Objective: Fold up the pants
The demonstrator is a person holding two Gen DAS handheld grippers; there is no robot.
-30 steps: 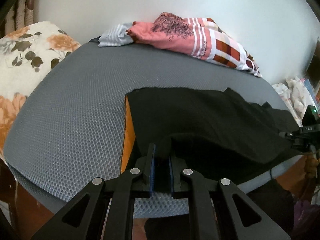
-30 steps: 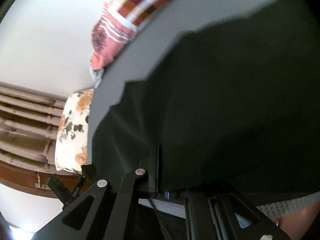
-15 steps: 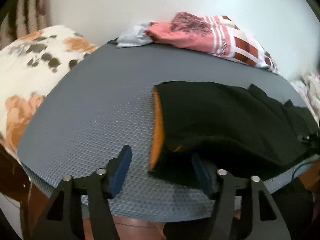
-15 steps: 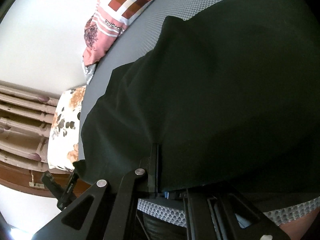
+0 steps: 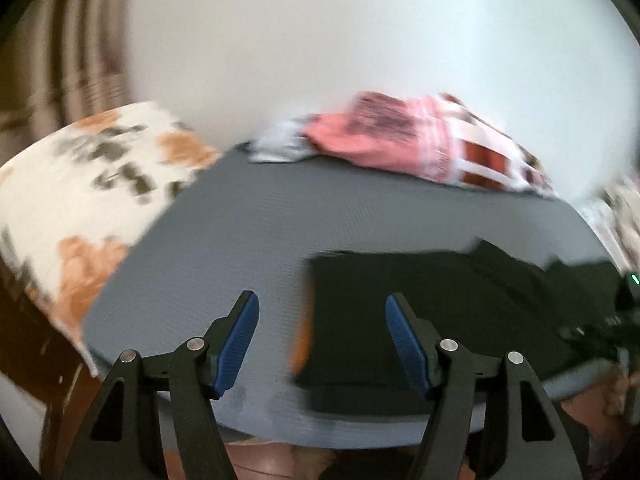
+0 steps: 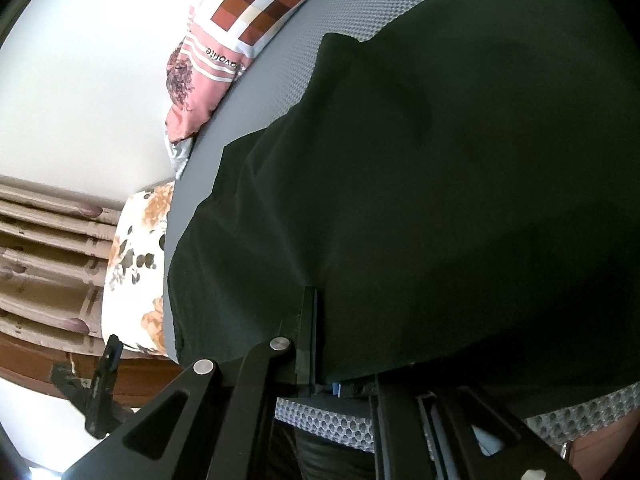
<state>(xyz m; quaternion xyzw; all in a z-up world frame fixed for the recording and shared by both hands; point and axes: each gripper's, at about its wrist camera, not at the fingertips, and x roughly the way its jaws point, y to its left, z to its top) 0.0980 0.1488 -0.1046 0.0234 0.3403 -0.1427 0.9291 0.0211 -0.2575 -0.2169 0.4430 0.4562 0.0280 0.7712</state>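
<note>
The black pants (image 5: 440,312) with an orange inner edge (image 5: 302,340) lie folded on the grey mat (image 5: 248,240), at its right half. My left gripper (image 5: 322,340) is open and empty, raised back from the pants' left edge; this view is blurred. In the right wrist view the pants (image 6: 440,180) fill most of the frame. My right gripper (image 6: 320,320) is shut on the near edge of the pants, the cloth draping over its fingers. The left gripper (image 6: 104,376) shows small at the lower left there.
A pink patterned cloth pile (image 5: 420,144) lies at the mat's far edge by the white wall. A floral cushion (image 5: 80,184) sits left of the mat. More cloth (image 5: 620,208) lies at the far right. The mat's near edge (image 5: 280,428) is close below the left gripper.
My left gripper has let go of the pants' edge, opened wide and pulled back and up to the left. My right gripper has stayed shut on the pants.
</note>
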